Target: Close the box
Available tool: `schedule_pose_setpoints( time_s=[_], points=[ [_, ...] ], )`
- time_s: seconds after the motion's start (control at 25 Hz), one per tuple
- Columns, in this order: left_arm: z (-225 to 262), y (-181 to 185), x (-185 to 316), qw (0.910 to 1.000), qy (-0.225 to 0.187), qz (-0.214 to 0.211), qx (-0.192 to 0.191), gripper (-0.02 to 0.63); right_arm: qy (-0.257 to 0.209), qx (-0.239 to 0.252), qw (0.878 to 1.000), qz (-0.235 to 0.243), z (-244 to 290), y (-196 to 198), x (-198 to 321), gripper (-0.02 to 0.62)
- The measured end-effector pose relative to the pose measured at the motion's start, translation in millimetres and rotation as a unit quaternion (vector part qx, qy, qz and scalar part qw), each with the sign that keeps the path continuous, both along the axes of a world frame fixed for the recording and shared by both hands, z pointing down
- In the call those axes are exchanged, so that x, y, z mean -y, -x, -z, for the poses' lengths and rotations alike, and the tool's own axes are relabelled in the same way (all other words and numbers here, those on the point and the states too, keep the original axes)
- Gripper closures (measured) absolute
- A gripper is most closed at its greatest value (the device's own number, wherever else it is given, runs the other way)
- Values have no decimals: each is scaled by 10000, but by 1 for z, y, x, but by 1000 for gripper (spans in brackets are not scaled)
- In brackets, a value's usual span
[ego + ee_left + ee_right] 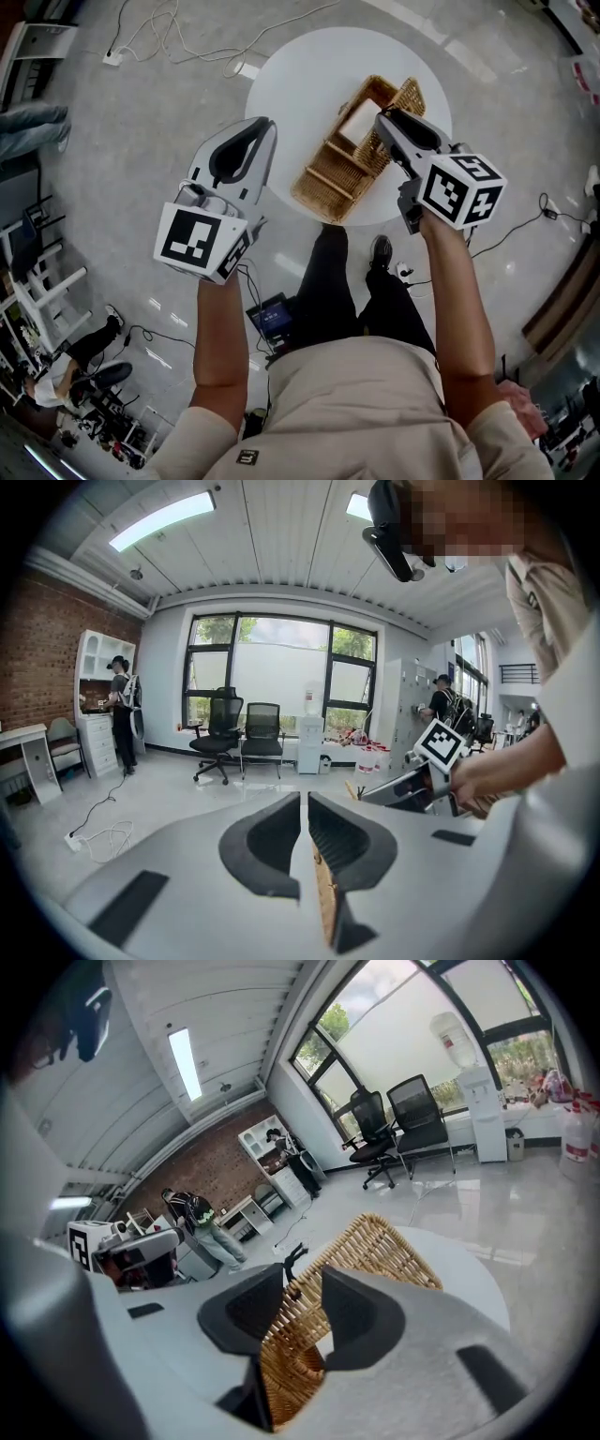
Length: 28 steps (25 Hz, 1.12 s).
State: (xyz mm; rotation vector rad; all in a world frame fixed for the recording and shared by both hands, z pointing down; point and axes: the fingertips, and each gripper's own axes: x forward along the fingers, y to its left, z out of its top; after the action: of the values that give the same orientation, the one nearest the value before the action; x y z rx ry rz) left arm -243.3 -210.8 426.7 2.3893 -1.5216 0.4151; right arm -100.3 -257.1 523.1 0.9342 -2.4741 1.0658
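Box (321, 186) lies open, white item (359, 120) inside.

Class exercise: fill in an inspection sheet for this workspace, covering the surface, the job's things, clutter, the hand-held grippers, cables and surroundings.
Surface: round white table, holding only the box.
Job's things: wicker box on the table; its lid is raised, not yet closed.
Clutter: nothing seen on the table.
Grippers: left hand-held gripper is held beside the box, jaws together, empty; right hand-held gripper has its jaws on the lid's edge.
Cables: white cables lie loose on the floor beyond the table.
Surroundings: office chairs by the windows; a person at the far wall.
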Motion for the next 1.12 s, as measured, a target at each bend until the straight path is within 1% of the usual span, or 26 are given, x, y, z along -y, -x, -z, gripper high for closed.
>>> schedule_pose_setpoints(
  time_s=[0.12,0.16,0.2,0.32,0.44,0.64,0.84,1.0,1.12],
  points=[
    [-1,7,-1,10000,-2,74,3,584,-135,-280,9995,102,-7,3,5,484],
    [0,9,-2,10000,-6,96,4,584,-183,-392,9990,120,-11,2,7,526],
    [1,10,-2,9999,-18,115,5,584,-210,-477,9985,134,-14,1,9,528],
    [12,14,-4,9998,-112,165,28,584,-214,-517,9982,191,-14,0,14,526],
    [32,20,-5,9994,-263,225,70,584,-310,-500,9978,302,1,5,16,531],
    [77,28,-8,9977,-566,344,141,584,-564,-440,9962,502,41,18,16,548],
    [118,31,-13,9956,-820,404,213,584,-928,-355,9926,696,89,28,16,577],
    [151,28,-22,9936,-1018,427,238,584,-1372,-285,9862,886,138,31,11,600],
    [172,30,-29,9919,-1157,443,264,584,-1805,-293,9770,1098,176,38,6,601]
  ],
)
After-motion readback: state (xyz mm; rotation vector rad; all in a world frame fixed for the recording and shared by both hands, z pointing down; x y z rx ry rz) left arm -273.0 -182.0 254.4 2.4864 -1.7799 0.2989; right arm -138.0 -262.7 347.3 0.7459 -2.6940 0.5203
